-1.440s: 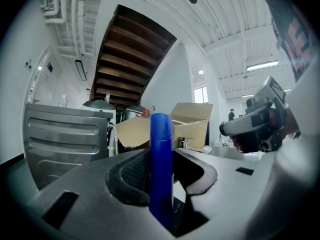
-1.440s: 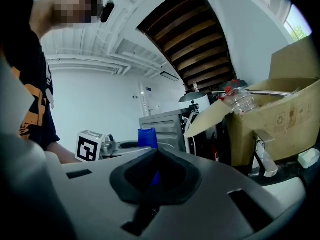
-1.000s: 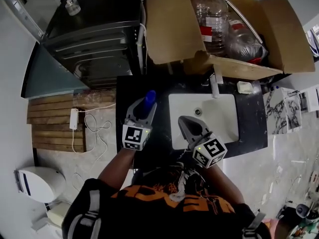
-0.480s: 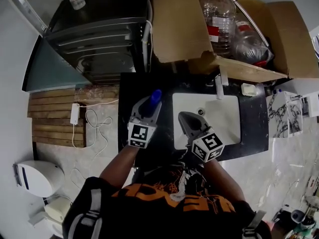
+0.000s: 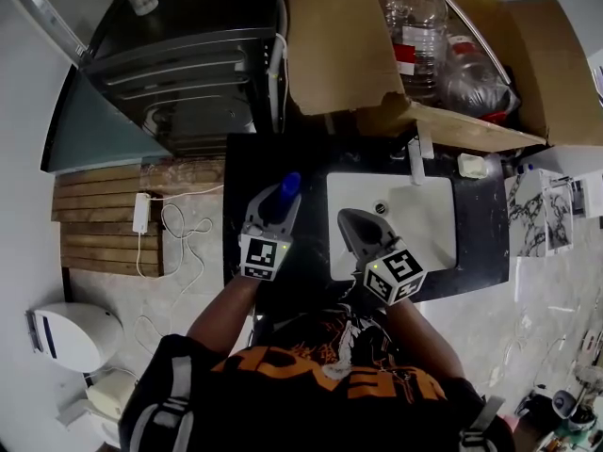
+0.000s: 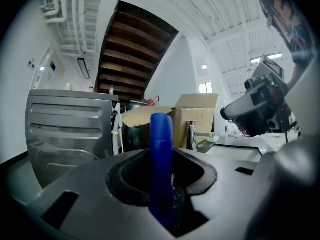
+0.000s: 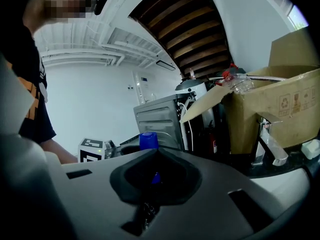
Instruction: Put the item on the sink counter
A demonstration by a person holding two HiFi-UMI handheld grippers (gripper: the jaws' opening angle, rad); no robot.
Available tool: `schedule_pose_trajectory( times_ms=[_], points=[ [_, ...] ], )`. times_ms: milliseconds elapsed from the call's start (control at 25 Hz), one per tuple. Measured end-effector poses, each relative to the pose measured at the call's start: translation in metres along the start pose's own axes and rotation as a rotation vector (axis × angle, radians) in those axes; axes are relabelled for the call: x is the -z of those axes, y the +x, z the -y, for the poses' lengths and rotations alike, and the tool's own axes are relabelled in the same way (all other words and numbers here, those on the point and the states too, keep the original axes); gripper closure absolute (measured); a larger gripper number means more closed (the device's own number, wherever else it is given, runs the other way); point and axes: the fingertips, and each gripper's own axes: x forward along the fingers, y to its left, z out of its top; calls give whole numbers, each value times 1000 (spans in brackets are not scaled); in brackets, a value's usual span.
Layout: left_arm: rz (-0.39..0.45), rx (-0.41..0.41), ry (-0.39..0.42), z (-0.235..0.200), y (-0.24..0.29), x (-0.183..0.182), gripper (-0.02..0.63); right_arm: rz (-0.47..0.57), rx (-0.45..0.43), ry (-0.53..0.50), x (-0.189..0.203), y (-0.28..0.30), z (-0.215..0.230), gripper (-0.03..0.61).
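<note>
A blue plastic bottle (image 5: 287, 187) stands upright between the jaws of my left gripper (image 5: 280, 202), which is shut on it above the left part of the black sink counter (image 5: 247, 163). In the left gripper view the blue bottle (image 6: 161, 154) fills the gap of the left gripper (image 6: 162, 184), and the right gripper (image 6: 255, 109) hangs at the right. My right gripper (image 5: 350, 223) is shut with nothing in it, over the front edge of the white basin (image 5: 419, 219). From the right gripper (image 7: 155, 156) I see the bottle's cap (image 7: 148, 140) beyond its jaws.
An open cardboard box (image 5: 339, 45) with large plastic bottles (image 5: 413, 31) stands behind the sink, over the tap (image 5: 415, 158). A soap bar (image 5: 471, 166) lies at the counter's back right. A dark washing machine (image 5: 188, 64) stands to the left. A cable (image 5: 179, 238) lies on the floor.
The head view has shifted a little. Both grippers hold nearly the same places over the counter, the left one still on the blue bottle.
</note>
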Motion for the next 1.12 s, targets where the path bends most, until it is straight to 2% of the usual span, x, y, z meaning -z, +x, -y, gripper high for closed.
schedule_pose_trajectory(
  times_ms=[400, 520, 880, 1000, 1120],
  points=[
    [-13, -6, 18, 1, -8, 3, 444, -4, -7, -5, 0, 1, -3, 563],
    [-24, -12, 21, 1, -7, 3, 400, -6, -11, -5, 0, 2, -4, 563],
    [-66, -16, 28, 1, -8, 8, 388, -3, -19, -16, 0, 0, -10, 563],
    [-85, -22, 27, -1, -10, 8, 367, 0, -26, -22, -1, -1, -12, 563],
    [-67, -18, 19, 0, -17, -5, 340, 3, -33, -22, -3, -2, -13, 563]
  ],
)
